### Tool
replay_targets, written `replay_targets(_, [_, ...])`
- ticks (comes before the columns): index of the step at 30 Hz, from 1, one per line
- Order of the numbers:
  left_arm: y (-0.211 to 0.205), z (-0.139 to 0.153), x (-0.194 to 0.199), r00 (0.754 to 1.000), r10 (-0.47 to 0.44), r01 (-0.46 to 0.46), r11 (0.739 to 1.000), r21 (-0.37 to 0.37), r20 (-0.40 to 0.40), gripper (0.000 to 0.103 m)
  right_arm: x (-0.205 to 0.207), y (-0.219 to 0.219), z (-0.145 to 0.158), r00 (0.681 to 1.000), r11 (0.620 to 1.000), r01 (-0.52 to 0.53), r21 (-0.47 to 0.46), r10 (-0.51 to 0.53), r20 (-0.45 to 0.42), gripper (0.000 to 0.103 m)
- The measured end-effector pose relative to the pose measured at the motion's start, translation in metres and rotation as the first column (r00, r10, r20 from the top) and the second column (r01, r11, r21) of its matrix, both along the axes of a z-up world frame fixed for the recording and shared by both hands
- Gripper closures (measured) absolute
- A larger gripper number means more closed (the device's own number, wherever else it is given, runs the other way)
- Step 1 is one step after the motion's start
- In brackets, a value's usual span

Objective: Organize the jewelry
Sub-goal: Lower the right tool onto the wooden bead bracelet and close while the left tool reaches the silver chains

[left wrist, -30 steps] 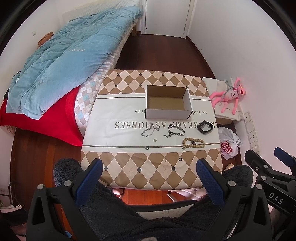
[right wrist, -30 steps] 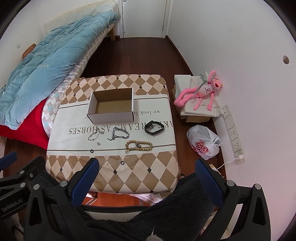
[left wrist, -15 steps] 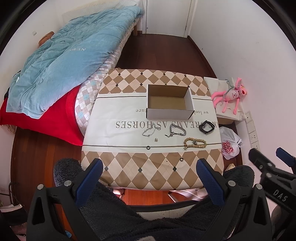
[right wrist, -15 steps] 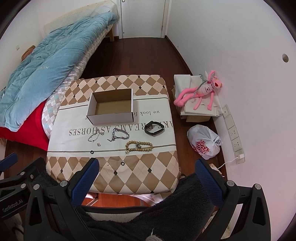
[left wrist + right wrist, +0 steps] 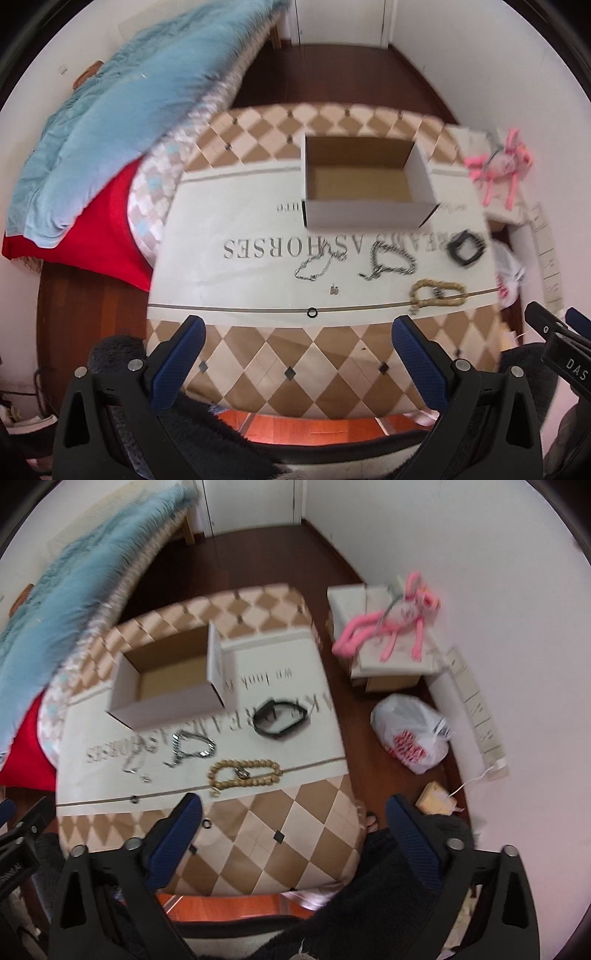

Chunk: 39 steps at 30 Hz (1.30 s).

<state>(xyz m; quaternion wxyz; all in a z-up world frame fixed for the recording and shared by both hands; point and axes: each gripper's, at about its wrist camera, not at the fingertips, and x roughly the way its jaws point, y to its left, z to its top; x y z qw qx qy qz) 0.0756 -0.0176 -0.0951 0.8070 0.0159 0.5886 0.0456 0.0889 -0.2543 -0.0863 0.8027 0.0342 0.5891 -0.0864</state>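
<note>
Both claws, the left gripper (image 5: 297,332) and right gripper (image 5: 293,810), have dropped toward the table (image 5: 258,354) with jaws wide and empty, the right's just narrowing slightly, so picking begins: thin chain (image 5: 316,264), thick chain (image 5: 391,262), wooden beads (image 5: 437,293), black band (image 5: 466,249), cardboard box (image 5: 365,218) empty.

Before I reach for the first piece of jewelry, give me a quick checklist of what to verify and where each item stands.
1. Cardboard box open and empty: ok.
2. Left gripper open, nothing between its fingers: ok.
3. Right gripper open, nothing held; its jaws have just been closing a little: ok.
4. Wooden bead bracelet, black band and both silver chains lying apart, untangled: ok.
5. Small rings and the charm sharp enough to aim at: cannot tell, the pictures are blurred.
</note>
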Motion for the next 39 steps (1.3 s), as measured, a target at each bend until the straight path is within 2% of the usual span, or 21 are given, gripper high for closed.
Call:
replay_targets(6, [-0.021, -0.064, 0.03, 0.994, -0.054, 0.058, 0.998, 0.033, -0.099, 0.0, 0.027, -0.028, -0.088, 0.993, 0.994, 0.058, 0.088, -0.048, -0.112, 0.03])
replay_targets(10, [-0.029, -0.1, 0.045, 0.982, -0.07, 0.077, 0.996, 0.032, -0.177, 0.0, 0.039, -0.036, -0.124, 0.98, 0.988, 0.101, 0.118, -0.078, -0.183, 0.043])
replay_targets(12, [-0.031, -0.11, 0.05, 0.979, -0.068, 0.076, 0.997, 0.034, -0.191, 0.0, 0.044, -0.036, -0.138, 0.977, 0.988, 0.099, 0.122, -0.073, -0.201, 0.05])
replay_targets(16, [-0.033, -0.122, 0.061, 0.975, -0.074, 0.085, 0.996, 0.043, -0.208, 0.0, 0.052, -0.03, -0.154, 0.975, 0.989, 0.074, 0.127, -0.045, -0.217, 0.054])
replay_targets(20, [-0.035, -0.127, 0.071, 0.974, -0.082, 0.092, 0.995, 0.038, -0.211, 0.0, 0.056, -0.021, -0.165, 0.971, 0.989, 0.051, 0.14, -0.016, -0.238, 0.064])
replay_targets(25, [-0.039, -0.133, 0.084, 0.972, -0.094, 0.1, 0.995, 0.018, -0.217, 0.0, 0.058, -0.003, -0.167, 0.971, 0.998, -0.017, 0.061, 0.031, -0.237, 0.069])
replay_targets(28, [-0.042, -0.138, 0.09, 0.97, -0.099, 0.101, 0.995, -0.001, -0.223, 0.001, 0.059, 0.003, -0.166, 0.973, 0.998, -0.04, 0.053, 0.051, -0.224, 0.094])
replay_targets(33, [-0.044, -0.146, 0.101, 0.968, -0.095, 0.089, 0.995, -0.035, -0.234, 0.001, 0.056, -0.011, -0.166, 0.97, 0.997, 0.023, 0.074, -0.004, -0.245, 0.094])
replay_targets(35, [-0.047, -0.15, 0.109, 0.965, -0.104, 0.095, 0.994, -0.045, -0.24, 0.008, 0.053, -0.016, -0.167, 0.97, 0.996, 0.038, 0.078, -0.018, -0.243, 0.094])
replay_targets(37, [-0.049, -0.155, 0.113, 0.962, -0.112, 0.103, 0.994, -0.046, -0.25, 0.028, 0.053, -0.019, -0.167, 0.97, 0.996, 0.043, 0.083, -0.022, -0.243, 0.094])
replay_targets(38, [-0.052, -0.155, 0.116, 0.961, -0.116, 0.105, 0.993, -0.057, -0.25, 0.028, 0.053, -0.018, -0.167, 0.97, 0.996, 0.043, 0.08, -0.022, -0.242, 0.094])
replay_targets(39, [-0.055, -0.155, 0.118, 0.964, -0.122, 0.109, 0.992, -0.068, -0.236, 0.033, 0.053, -0.017, -0.167, 0.97, 0.996, 0.04, 0.074, -0.021, -0.242, 0.094])
